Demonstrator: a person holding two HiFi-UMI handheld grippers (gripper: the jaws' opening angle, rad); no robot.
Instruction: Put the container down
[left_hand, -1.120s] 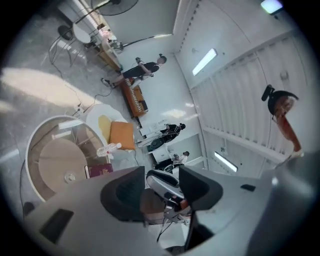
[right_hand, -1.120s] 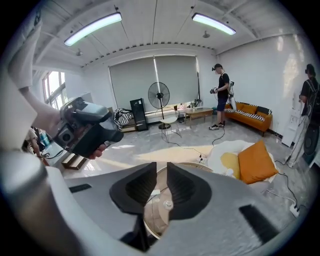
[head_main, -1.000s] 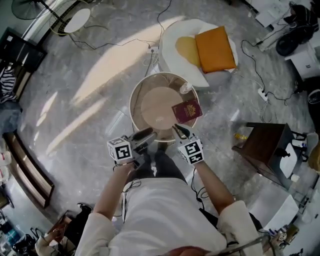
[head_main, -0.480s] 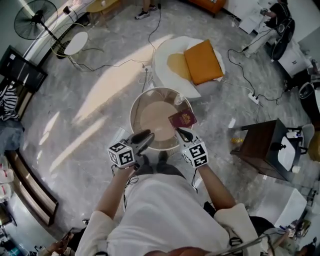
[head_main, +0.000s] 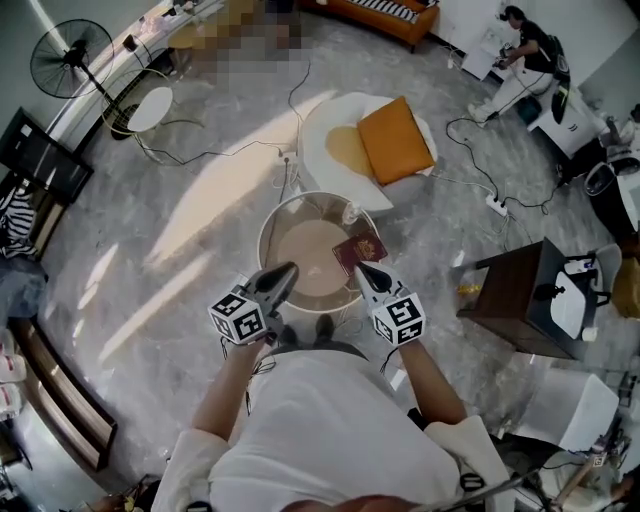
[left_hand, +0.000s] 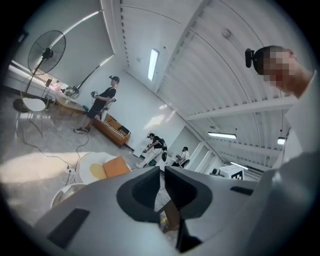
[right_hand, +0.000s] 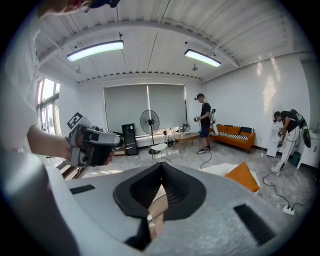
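A round light-wood table (head_main: 272, 238) stands in front of me. A small clear container (head_main: 351, 214) sits at its far right rim. A dark red booklet (head_main: 358, 251) lies flat beside it. My left gripper (head_main: 284, 272) hovers over the table's near left rim. Its jaws are closing, almost together, with nothing between them. My right gripper (head_main: 362, 270) hangs over the near right rim, just short of the booklet, shut and empty. In the left gripper view the left gripper (left_hand: 162, 170) points out into the room. The right gripper (right_hand: 161, 166) does the same in its own view.
A white armchair (head_main: 330, 120) with an orange cushion (head_main: 395, 140) stands beyond the table. A dark wooden side table (head_main: 512, 295) is at the right. Cables (head_main: 470, 190) run over the marble floor. A fan (head_main: 60, 55) and a small white table (head_main: 150, 108) are far left.
The left jaws have come together from well apart. Both grippers have lifted a little off the table rim, and the head view has tilted to show more of the room beyond.
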